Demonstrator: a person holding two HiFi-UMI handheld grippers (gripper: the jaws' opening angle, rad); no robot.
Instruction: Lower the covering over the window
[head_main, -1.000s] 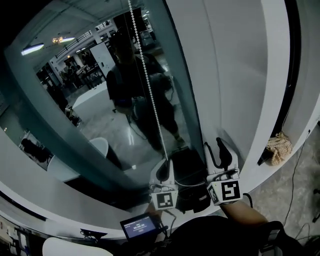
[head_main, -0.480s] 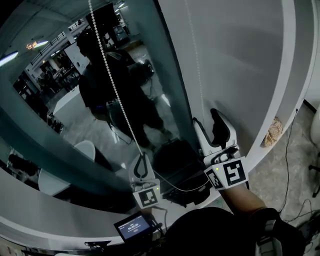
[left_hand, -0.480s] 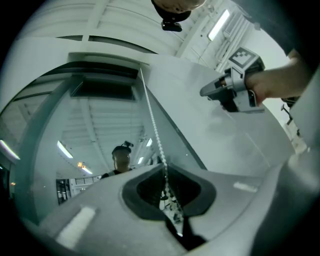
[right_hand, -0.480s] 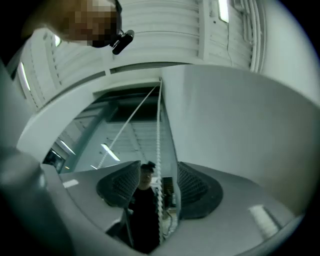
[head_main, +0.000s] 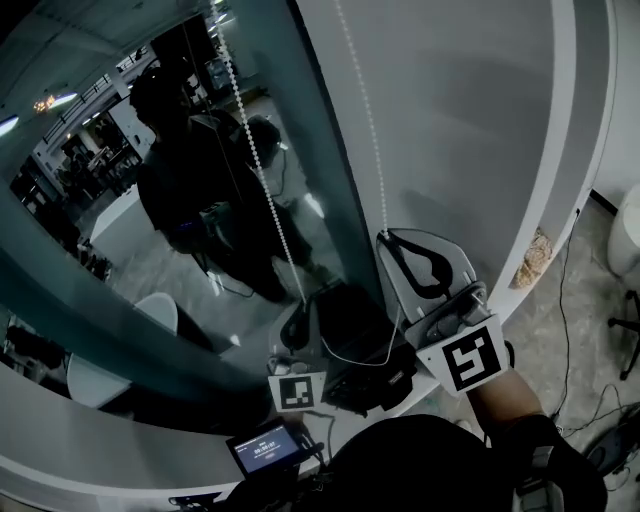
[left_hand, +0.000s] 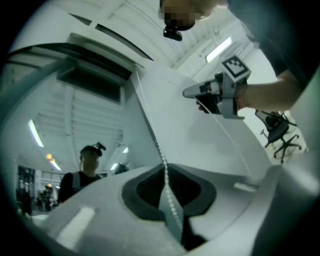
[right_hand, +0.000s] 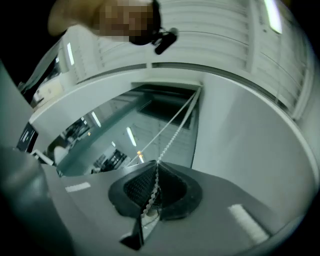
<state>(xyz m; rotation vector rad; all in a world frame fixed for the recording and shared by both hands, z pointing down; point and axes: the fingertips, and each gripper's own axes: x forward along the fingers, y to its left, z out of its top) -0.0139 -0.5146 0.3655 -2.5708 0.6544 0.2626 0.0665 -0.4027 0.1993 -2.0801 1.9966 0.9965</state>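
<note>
The left tool (head_main: 298, 322) is clamped shut on one strand of the bead chain (head_main: 255, 150), which runs up from its pads along the window (head_main: 110, 230). The right tool (head_main: 392, 243), just beside it and higher, has just closed its jaws on the chain's other strand (head_main: 365, 120), in front of the white wall (head_main: 460, 120). Both strands climb to a dark recess (right_hand: 167, 102) at the window's head, well above the tools, where the covering seems to sit rolled up. The glass ahead of the tools is bare, so I judge the lowering barely begun, with most of the pulling left.
</note>
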